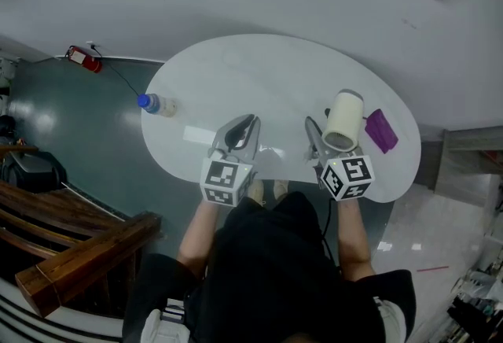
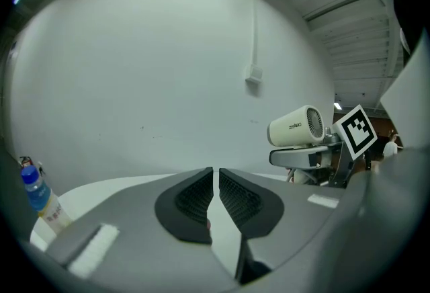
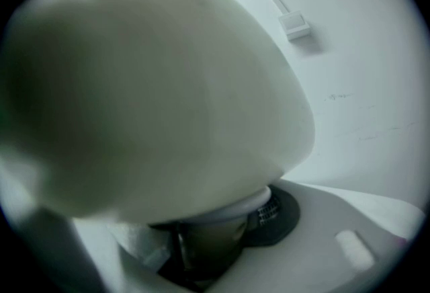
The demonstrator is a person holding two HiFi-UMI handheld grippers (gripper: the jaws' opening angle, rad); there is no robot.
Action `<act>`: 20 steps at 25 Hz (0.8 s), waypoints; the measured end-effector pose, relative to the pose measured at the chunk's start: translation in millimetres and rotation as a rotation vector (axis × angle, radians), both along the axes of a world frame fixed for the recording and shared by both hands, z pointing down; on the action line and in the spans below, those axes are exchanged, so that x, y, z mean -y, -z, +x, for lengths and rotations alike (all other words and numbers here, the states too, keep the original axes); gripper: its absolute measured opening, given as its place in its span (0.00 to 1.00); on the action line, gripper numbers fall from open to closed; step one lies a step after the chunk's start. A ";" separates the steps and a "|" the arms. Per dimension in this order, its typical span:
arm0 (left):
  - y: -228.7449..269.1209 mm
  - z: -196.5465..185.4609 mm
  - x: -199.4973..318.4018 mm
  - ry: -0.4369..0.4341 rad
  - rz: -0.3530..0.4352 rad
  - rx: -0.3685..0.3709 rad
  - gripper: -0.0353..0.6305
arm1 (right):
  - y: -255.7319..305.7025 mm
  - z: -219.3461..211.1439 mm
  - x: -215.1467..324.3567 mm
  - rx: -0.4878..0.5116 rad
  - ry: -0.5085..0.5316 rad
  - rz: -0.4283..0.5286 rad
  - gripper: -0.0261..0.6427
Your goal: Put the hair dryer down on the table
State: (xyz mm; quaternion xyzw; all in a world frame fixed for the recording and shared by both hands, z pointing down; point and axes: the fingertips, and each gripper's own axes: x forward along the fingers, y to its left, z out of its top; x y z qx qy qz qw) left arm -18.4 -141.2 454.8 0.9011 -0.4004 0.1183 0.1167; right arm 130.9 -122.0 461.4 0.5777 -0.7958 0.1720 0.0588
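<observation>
Hair dryer (image 3: pixel 154 83) handle clamped in right tongs (image 3: pixel 201 248) (spread wide), left tongs (image 2: pixel 216 194) almost shut, empty

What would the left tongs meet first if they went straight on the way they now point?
Probably nothing on the white table: the way ahead of the left tongs looks free up to the wall. The blue-capped bottle sits off to the left, the hair dryer to the right.

Bottle (image 1: pixel 157 105) at the table's (image 1: pixel 259 70) left edge, hair dryer (image 1: pixel 343 119) above its right part, flat item (image 1: pixel 381 130) just right of it
</observation>
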 end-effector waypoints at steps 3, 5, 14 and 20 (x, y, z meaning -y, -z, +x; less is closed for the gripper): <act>-12.0 1.7 7.1 0.028 -0.019 0.014 0.10 | -12.9 3.6 11.0 -0.006 0.024 -0.025 0.38; -20.1 1.5 11.5 0.045 -0.035 0.021 0.10 | -20.8 4.4 17.9 -0.004 0.038 -0.041 0.38; -43.0 6.5 31.0 0.091 -0.083 0.028 0.09 | -51.7 8.6 44.8 -0.003 0.088 -0.109 0.38; -55.7 7.1 39.0 0.113 -0.114 0.029 0.09 | -72.8 8.7 58.1 -0.004 0.116 -0.158 0.38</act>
